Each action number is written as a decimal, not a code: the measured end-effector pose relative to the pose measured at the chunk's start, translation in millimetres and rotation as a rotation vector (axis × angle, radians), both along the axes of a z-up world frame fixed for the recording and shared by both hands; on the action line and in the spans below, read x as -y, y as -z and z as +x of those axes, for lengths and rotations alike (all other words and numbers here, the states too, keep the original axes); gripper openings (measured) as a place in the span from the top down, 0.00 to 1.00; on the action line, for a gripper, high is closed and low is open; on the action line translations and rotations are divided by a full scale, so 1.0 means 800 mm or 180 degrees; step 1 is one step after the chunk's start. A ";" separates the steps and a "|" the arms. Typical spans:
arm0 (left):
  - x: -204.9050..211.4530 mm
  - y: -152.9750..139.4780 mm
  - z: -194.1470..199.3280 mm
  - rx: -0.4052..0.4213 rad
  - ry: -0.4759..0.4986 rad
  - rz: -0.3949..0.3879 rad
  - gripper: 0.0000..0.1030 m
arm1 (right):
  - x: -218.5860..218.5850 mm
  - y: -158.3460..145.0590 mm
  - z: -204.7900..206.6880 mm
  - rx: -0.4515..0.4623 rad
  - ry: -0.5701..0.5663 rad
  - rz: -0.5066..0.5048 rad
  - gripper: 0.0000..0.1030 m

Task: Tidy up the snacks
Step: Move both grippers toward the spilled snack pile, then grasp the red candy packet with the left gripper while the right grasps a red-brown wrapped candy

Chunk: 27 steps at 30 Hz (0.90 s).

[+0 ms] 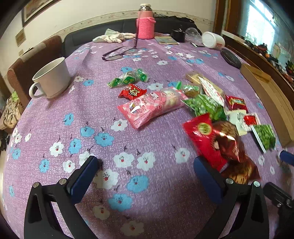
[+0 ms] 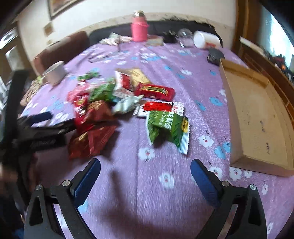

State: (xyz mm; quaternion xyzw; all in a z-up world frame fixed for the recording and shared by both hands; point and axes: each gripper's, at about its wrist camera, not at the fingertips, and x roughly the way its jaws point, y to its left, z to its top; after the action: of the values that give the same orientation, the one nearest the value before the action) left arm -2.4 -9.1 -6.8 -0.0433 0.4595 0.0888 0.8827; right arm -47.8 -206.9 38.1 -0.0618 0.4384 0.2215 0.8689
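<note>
Daylight is admitted through the window [image 1: 261,27] at upper right, where it is blown out. Soft shadows are cast on the surface [image 1: 147,139] toward the cameras. The right wrist view is smeared by motion blur; both are bent and darkened at the edges.

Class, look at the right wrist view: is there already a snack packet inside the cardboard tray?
No. The cardboard tray shows only its bare floor; the snack packets lie on the tablecloth beside it.

A home living room: floral tablecloth [image 1: 55,114], sofa [image 1: 114,27] behind, mug [image 1: 52,78], framed picture [image 1: 35,7].
</note>
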 end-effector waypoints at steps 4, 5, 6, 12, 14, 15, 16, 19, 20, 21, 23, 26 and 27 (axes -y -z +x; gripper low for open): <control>-0.015 -0.015 -0.018 0.0142 -0.0016 -0.0358 0.05 | 0.013 -0.012 -0.014 0.0032 -0.0169 0.0053 0.22; -0.016 -0.019 -0.022 0.0161 -0.0005 -0.0372 0.12 | 0.016 -0.013 -0.014 0.0006 -0.0174 0.0080 0.28; -0.013 -0.024 -0.025 0.0167 0.0029 -0.0359 0.19 | 0.021 -0.012 -0.014 -0.0028 -0.0168 0.0121 0.30; 0.005 -0.043 -0.026 0.0190 0.0261 -0.0618 0.47 | 0.047 -0.014 -0.009 -0.0128 -0.0066 0.0432 0.42; 0.007 -0.038 -0.013 0.0092 0.0238 -0.0750 0.48 | 0.053 -0.015 -0.009 -0.0138 -0.0011 0.0519 0.42; 0.007 -0.035 -0.008 0.0049 0.0220 -0.0837 0.48 | 0.054 -0.016 -0.010 -0.0131 -0.0005 0.0531 0.42; 0.006 -0.031 0.000 -0.0002 0.0189 -0.0953 0.48 | 0.057 -0.016 -0.012 -0.0111 0.0001 0.0534 0.42; 0.015 -0.025 0.018 -0.0070 0.0213 -0.1006 0.48 | 0.064 -0.018 -0.014 -0.0092 0.0020 0.0579 0.42; 0.019 -0.021 0.024 -0.0093 0.0218 -0.0938 0.48 | 0.066 -0.019 -0.014 -0.0097 0.0024 0.0609 0.42; 0.024 -0.018 0.030 -0.0109 0.0217 -0.0875 0.48 | 0.068 -0.019 -0.012 -0.0102 0.0031 0.0620 0.42; 0.032 -0.016 0.033 -0.0048 0.0236 -0.0737 0.48 | 0.070 -0.018 -0.011 -0.0116 0.0038 0.0635 0.42; 0.030 -0.015 0.032 0.0039 0.0254 -0.0661 0.75 | 0.069 -0.016 -0.009 -0.0157 0.0007 0.0654 0.42; 0.027 -0.014 0.031 0.0055 0.0260 -0.0690 0.81 | 0.067 -0.017 -0.009 -0.0168 -0.0017 0.0660 0.42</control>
State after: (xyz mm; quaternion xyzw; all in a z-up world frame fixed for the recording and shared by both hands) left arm 22.5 -30.8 4.2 -0.1205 0.4601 0.0021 0.8797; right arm -54.8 -260.4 51.5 0.0331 0.4357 0.2695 0.8581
